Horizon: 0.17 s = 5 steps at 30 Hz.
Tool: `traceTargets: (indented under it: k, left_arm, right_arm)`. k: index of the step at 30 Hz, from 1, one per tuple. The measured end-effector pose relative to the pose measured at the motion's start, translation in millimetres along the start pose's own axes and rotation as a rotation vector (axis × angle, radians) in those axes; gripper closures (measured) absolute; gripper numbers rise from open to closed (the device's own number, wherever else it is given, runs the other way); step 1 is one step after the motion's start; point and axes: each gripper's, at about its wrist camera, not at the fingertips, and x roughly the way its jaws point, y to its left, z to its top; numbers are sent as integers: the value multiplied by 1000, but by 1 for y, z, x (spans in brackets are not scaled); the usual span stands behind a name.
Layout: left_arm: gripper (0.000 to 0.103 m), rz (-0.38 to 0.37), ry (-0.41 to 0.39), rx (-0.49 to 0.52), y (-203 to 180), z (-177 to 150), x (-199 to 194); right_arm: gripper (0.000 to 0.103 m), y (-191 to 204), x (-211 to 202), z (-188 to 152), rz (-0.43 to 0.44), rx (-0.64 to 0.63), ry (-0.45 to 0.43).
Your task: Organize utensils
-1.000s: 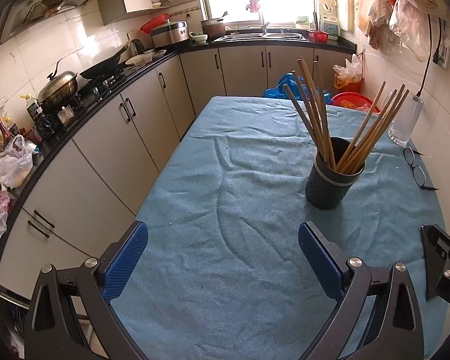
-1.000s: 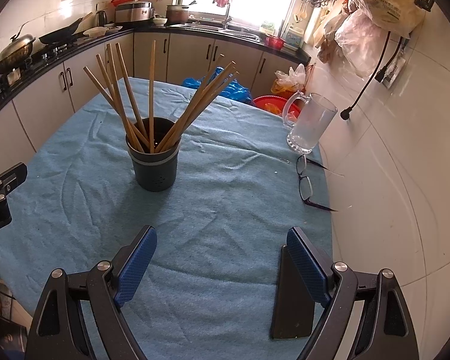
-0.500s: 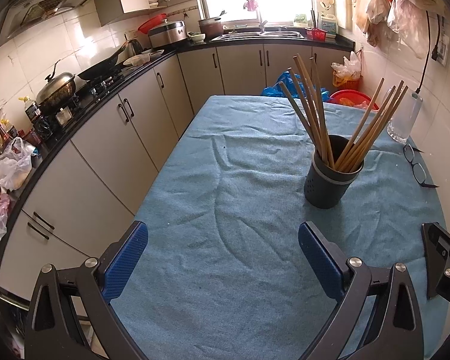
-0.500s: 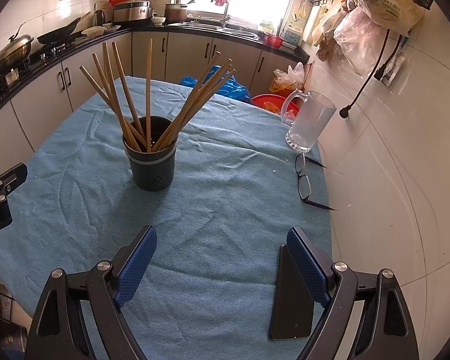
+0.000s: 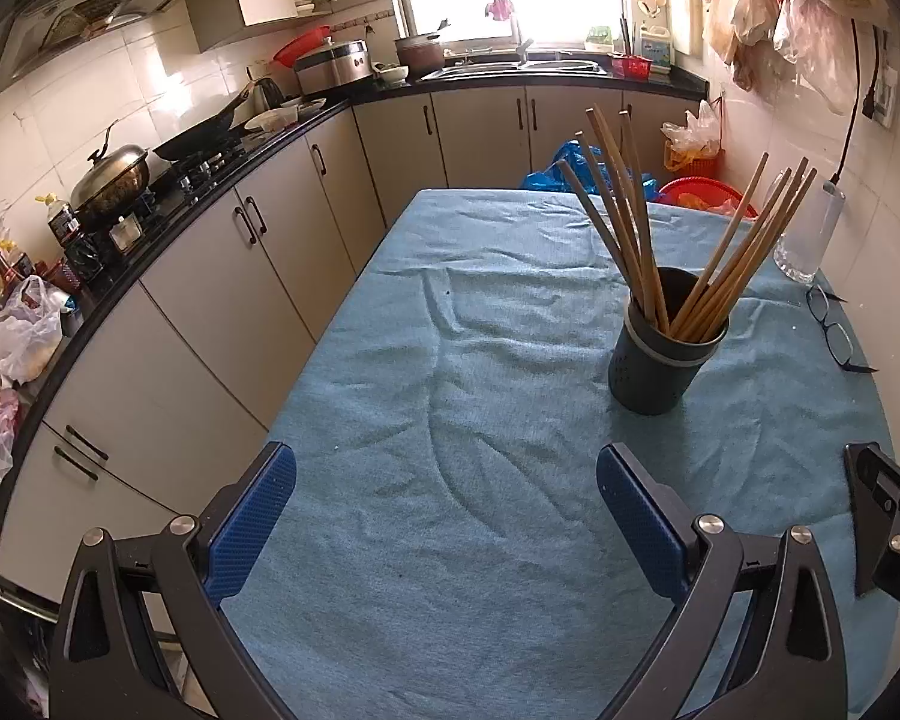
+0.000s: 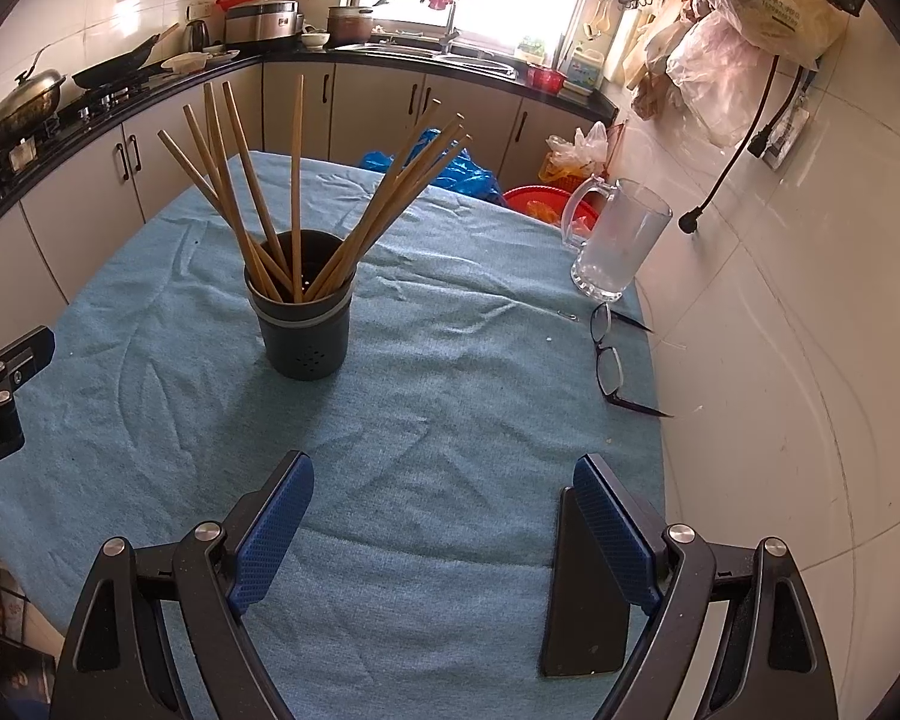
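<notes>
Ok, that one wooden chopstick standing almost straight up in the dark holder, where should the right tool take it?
Grip the near-vertical wooden chopstick on its upper shaft, above the rim of the dark cylindrical holder. It stands apart from the two leaning bunches there, so the open right tool can come in from the near side, one finger either side. Lower down the sticks crowd together.

Between and under the blue, fine-dotted pads (image 6: 273, 531) spreads a teal-blue tablecloth (image 6: 450, 408), plain and creased. Beyond the fingers stands a dark grey holder (image 6: 305, 330) with a paler grey band, filled with tan wooden chopsticks (image 6: 297, 180). Right of the right gripper's fingers lie dark-framed glasses (image 6: 609, 360); past them is a clear glass mug (image 6: 618, 240). Beside the right pad lies a black phone (image 6: 582, 600).
</notes>
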Motion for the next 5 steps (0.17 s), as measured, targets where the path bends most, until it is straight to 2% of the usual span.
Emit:
traceTargets:
  k: [3,5]
  left_arm:
    - [3,-8,19,-14,5,-4,8]
    - [3,-41,62,-40,13,-10,24]
  right_arm:
    - [11,-1,4,-2,5,11,10]
    - [5,-6,13,-5,41,40,31]
